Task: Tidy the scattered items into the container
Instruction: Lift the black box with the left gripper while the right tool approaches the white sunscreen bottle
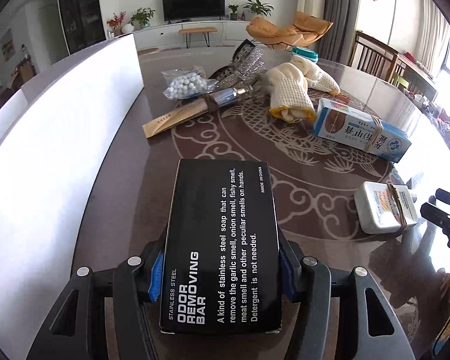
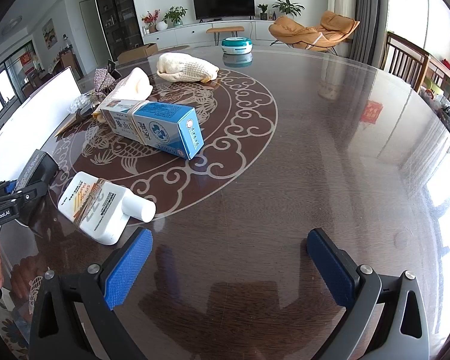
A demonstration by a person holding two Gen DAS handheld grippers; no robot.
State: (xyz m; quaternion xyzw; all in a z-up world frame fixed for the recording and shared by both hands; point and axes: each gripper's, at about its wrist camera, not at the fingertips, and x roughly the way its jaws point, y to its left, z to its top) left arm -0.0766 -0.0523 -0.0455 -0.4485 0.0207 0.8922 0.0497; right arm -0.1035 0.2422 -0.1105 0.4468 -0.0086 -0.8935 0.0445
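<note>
My left gripper (image 1: 222, 273) is shut on a black box labelled "odor removing bar" (image 1: 222, 240) and holds it above the table beside the white container (image 1: 60, 138) on the left. My right gripper (image 2: 229, 265) is open and empty, low over the bare table. A white sunscreen bottle (image 2: 96, 207) lies just left of its left finger. A blue and white carton (image 2: 156, 126), cream gloves (image 2: 186, 67), a bag of white beads (image 1: 186, 85), a paper-sleeved utensil bundle (image 1: 192, 109) and a glittery item (image 1: 249, 60) lie scattered on the table.
A round dark table (image 2: 315, 150) with a pale fish pattern. A teal-lidded round tub (image 2: 236, 45) stands at the far edge. Wooden chairs (image 2: 405, 57) stand at the right. The left gripper and a hand show at the left edge of the right wrist view (image 2: 12, 198).
</note>
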